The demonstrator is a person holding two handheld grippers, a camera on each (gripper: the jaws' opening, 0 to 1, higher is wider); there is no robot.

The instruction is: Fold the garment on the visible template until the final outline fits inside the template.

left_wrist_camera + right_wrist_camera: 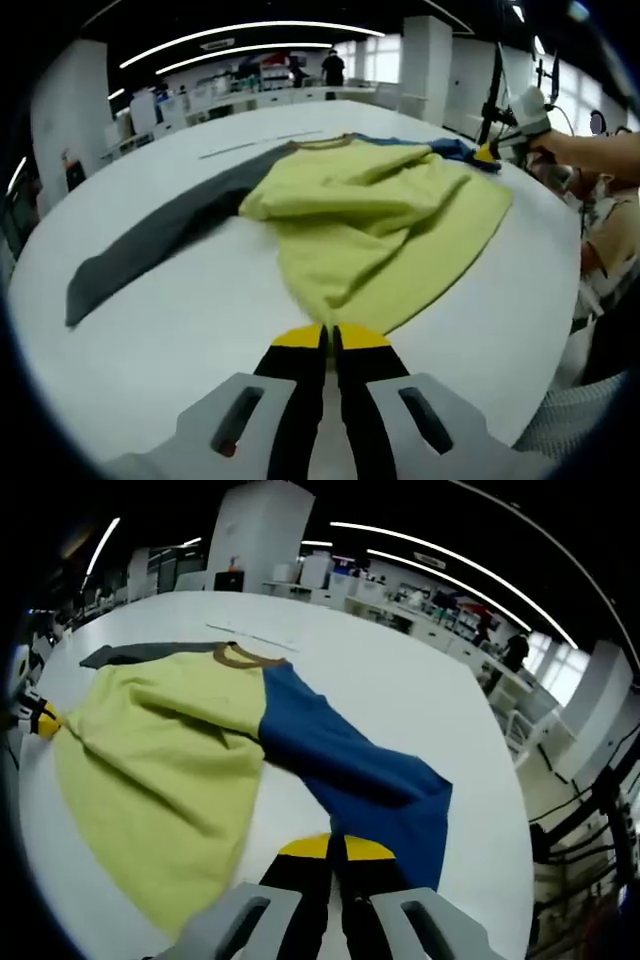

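Left gripper view, table: a wide white table [150,340] carries everything, with desks and a standing person far behind.
Garment: the shirt [380,230] lies rumpled mid-table, its yellow-green body bunched and partly doubled over.
Grey sleeve: the grey sleeve [150,250] stretches flat away from the body toward the table edge.
Blue sleeve: in the right gripper view the blue sleeve [360,770] runs from the brown collar [240,658] to that gripper's tips.
Left gripper: the left gripper [330,338] has its jaws together, at the yellow-green hem; I cannot tell whether cloth is pinched.
Right gripper: the right gripper [335,847] has its jaws together, at the blue cuff; grip unclear.
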